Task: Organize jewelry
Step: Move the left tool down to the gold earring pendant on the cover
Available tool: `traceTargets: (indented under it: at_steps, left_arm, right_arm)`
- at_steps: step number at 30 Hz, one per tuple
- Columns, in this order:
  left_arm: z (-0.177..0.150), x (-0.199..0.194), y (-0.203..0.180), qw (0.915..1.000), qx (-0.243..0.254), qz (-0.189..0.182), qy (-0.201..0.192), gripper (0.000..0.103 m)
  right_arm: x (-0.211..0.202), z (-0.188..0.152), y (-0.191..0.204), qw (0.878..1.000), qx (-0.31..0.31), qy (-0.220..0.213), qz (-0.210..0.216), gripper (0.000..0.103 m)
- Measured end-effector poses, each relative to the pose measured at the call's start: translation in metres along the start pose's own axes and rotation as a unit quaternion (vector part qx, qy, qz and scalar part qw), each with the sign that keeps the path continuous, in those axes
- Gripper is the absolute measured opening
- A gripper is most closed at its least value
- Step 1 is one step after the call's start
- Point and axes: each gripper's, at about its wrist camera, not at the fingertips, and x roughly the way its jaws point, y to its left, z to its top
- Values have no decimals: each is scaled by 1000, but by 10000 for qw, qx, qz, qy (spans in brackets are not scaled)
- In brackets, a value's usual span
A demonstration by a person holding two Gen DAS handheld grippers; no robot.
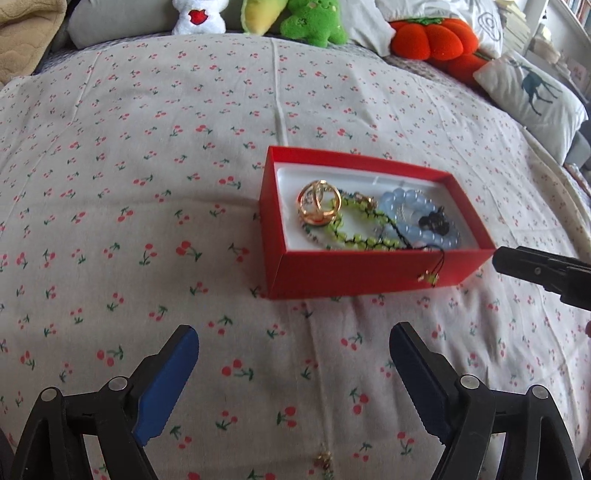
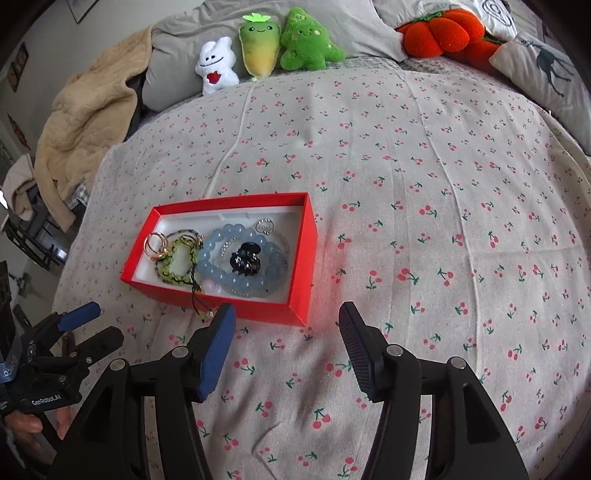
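Note:
A red box [image 1: 354,273] [image 2: 303,254] with a white lining lies on the cherry-print bedsheet. Inside it are gold rings [image 1: 318,205] [image 2: 157,245], a green bead bracelet [image 1: 354,236] [image 2: 173,264], a pale blue bead bracelet [image 1: 417,210] [image 2: 236,284], a black hair claw [image 1: 434,221] [image 2: 244,260] and a silver chain [image 2: 271,230]. A black cord with small beads [image 1: 430,277] hangs over the box's near wall. My left gripper [image 1: 293,341] is open and empty, near side of the box. My right gripper [image 2: 286,319] is open and empty, just before the box's near right corner. A small gold piece [image 1: 325,461] lies on the sheet between my left fingers.
Plush toys [image 2: 266,48] and an orange pumpkin cushion [image 2: 439,31] line the far edge of the bed. A deer-print pillow [image 1: 535,96] lies at the far right. A beige blanket [image 2: 85,122] hangs off the far left corner. The right gripper's tip [image 1: 539,269] shows beside the box.

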Motion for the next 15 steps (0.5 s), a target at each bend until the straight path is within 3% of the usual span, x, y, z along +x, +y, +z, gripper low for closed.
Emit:
traceTargets:
  at_steps: [15]
  left_arm:
    - [-65, -4, 4, 9994, 172, 78, 280, 88]
  right_arm:
    - [-9, -57, -8, 9991, 106, 332, -229, 62]
